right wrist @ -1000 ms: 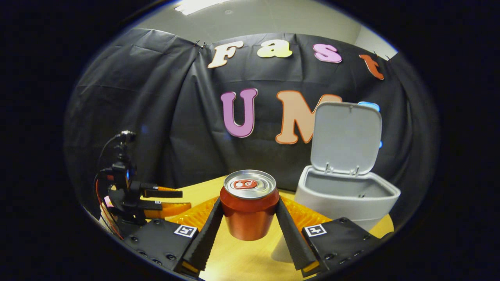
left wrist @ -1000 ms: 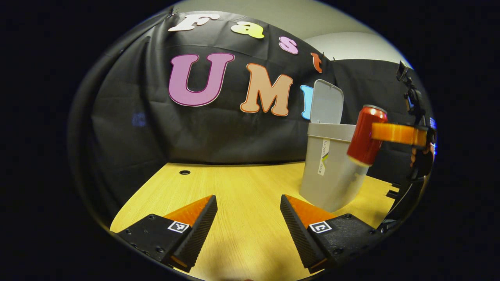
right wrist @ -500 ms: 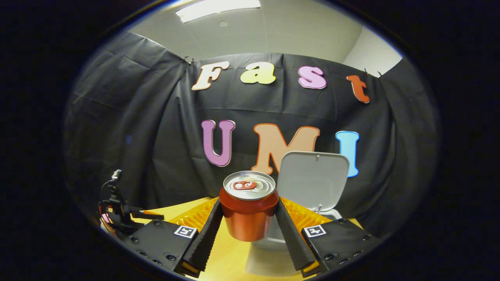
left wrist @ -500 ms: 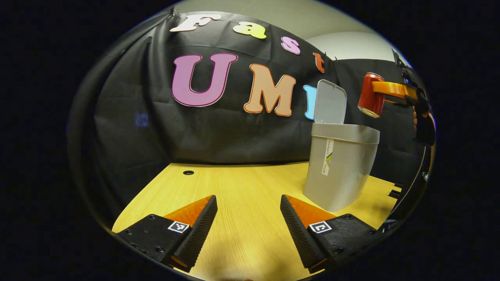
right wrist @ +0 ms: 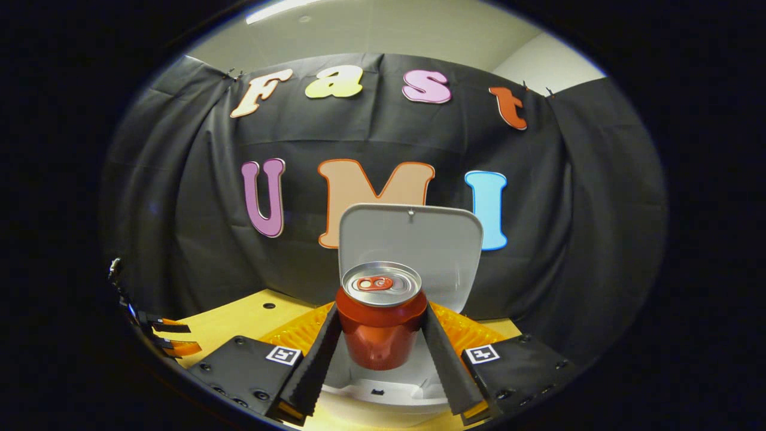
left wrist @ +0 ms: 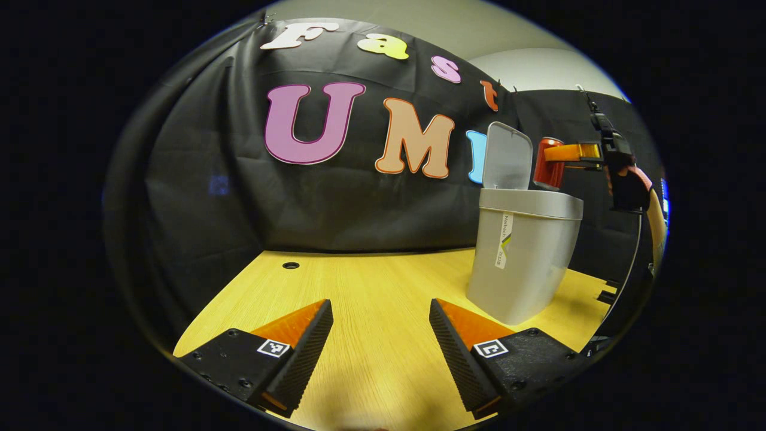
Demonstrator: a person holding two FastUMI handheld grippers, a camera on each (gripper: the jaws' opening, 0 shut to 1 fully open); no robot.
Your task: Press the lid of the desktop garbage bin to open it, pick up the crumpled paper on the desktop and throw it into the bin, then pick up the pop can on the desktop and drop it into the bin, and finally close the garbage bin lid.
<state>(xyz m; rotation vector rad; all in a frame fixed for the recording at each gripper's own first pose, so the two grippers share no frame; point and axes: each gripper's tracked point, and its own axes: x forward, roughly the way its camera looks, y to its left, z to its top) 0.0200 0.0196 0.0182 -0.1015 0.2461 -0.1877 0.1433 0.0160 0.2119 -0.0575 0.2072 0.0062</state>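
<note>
Pop can [right wrist: 380, 317] is clamped betw the right gripper [right wrist: 380, 353] fingers, one pressing each side, upright w/ its silver top up. A sec ago the can sat off to the near left of the bin; half a sec ago it was raised higher and the bin was coming in under it; now, in the right gripper view, the bin's [right wrist: 383, 395] open mouth sits directly below and behind the can, w/ the raised lid [right wrist: 410, 239] standing upright just beyond it. Left gripper view agrees: can [left wrist: 547, 163] hangs just over the far rim of the bin [left wrist: 523, 257], beside the open lid [left wrist: 507, 157], held by the right gripper [left wrist: 562, 153] w/ a hand behind it.

Left gripper [left wrist: 381, 335] sits low and near over the bare wooden desktop [left wrist: 371, 281], fingers wide apart, holding nothing, and has barely shifted across the sec.

Crumpled paper isn't on the visible desktop, so I'd guess it's already inside, tho the bin's interior can't be made out. Carry looks done; what's left is prob. letting go so the can falls in, then shutting the lid. Can seems centred enough on the opening, though the bottom edge looks close to the rim, so a clip on the way down is poss
</note>
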